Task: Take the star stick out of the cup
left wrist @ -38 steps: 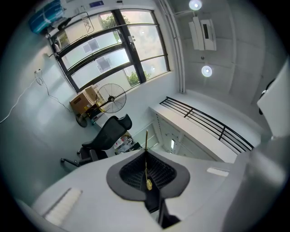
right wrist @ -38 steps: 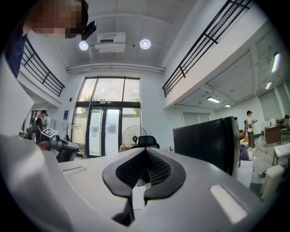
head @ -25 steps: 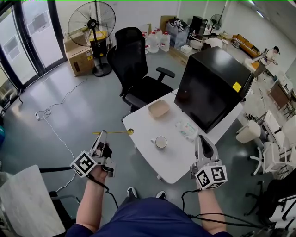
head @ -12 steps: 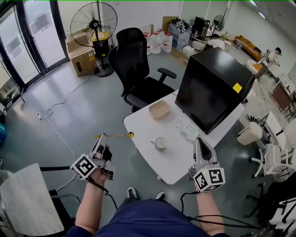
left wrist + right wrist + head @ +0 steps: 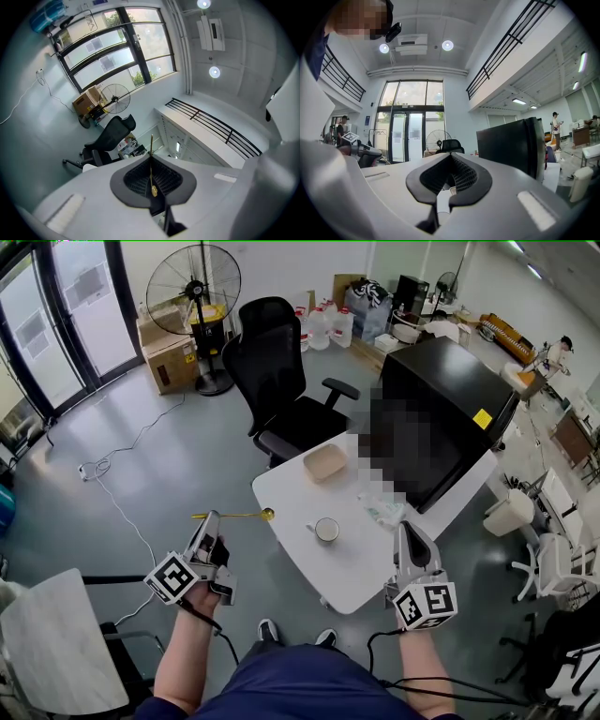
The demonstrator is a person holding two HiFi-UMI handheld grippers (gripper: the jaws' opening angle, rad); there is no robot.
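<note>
Extraction looks complete: the star stick (image 5: 236, 515) is held level, clamped between the closed jaws of the left gripper (image 5: 208, 519), well apart from the cup (image 5: 326, 530) on the white table (image 5: 286, 498). The right gripper (image 5: 407, 527) is closed on nothing.

Star stick (image 5: 234, 515): thin, gold, out of cup, pinched between jaws of my left gripper (image 5: 208, 519). Lies level, small gold end near table (image 5: 356, 563) edge. Cup (image 5: 326, 529): white, upright on white table, handle at left, apart from stick.
</note>
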